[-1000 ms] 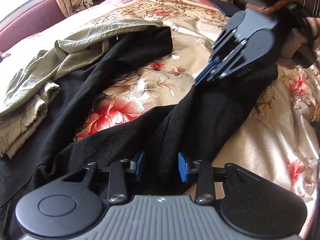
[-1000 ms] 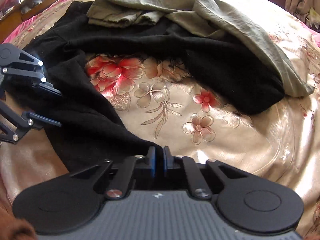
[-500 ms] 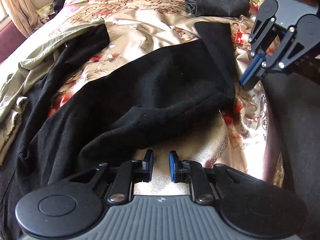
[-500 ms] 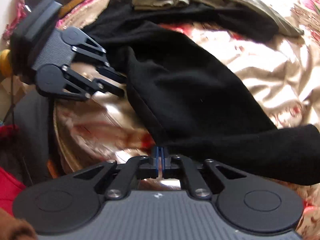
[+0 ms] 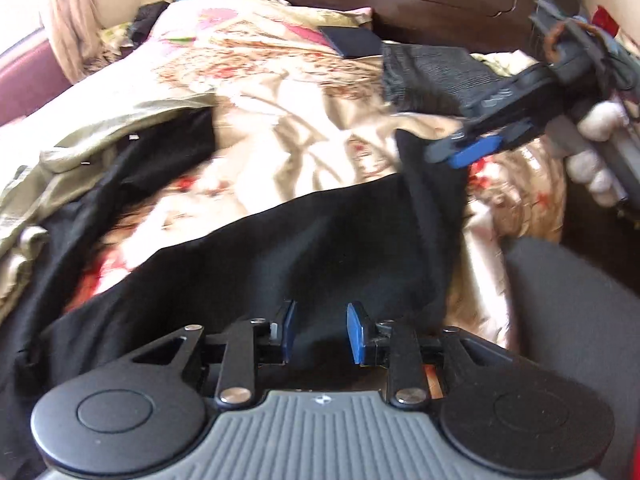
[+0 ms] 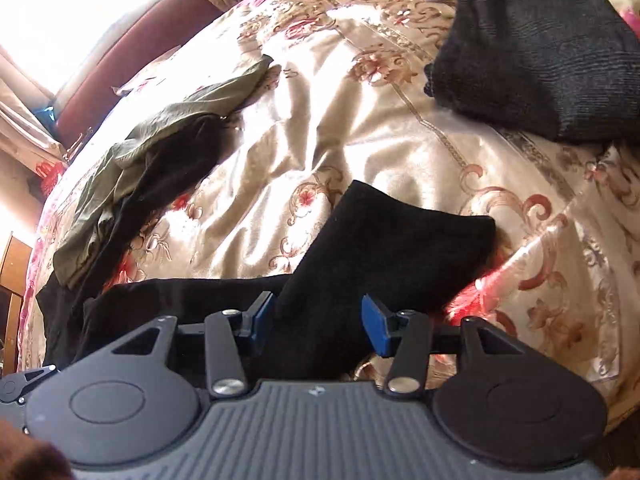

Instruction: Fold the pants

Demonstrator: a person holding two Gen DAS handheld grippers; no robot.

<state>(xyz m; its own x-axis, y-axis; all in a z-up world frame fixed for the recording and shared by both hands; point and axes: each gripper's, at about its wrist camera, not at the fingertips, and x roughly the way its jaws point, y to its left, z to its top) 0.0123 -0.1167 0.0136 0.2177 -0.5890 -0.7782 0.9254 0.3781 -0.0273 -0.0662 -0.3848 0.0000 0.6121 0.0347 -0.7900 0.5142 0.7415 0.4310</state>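
Note:
Black pants (image 5: 304, 256) lie spread across a floral bedspread (image 5: 304, 120), one leg running toward the right edge of the bed. My left gripper (image 5: 320, 332) is open, its blue pads over the black cloth near the leg's lower edge. My right gripper (image 6: 320, 324) is open, hovering over the end of the black pant leg (image 6: 384, 240). In the left wrist view the right gripper (image 5: 476, 148) shows at the upper right, blurred, just above the leg's end.
Olive-green pants (image 6: 132, 160) lie crumpled over the other black leg at the left. A folded dark grey garment (image 6: 536, 64) rests near the headboard (image 5: 400, 0). A dark cushion or seat (image 5: 568, 320) is at the bed's right edge.
Both grippers have opened; the right one had been shut on the pant leg and has let it go. The leg now lies stretched toward the bed's right edge. Both cameras swung toward the headboard.

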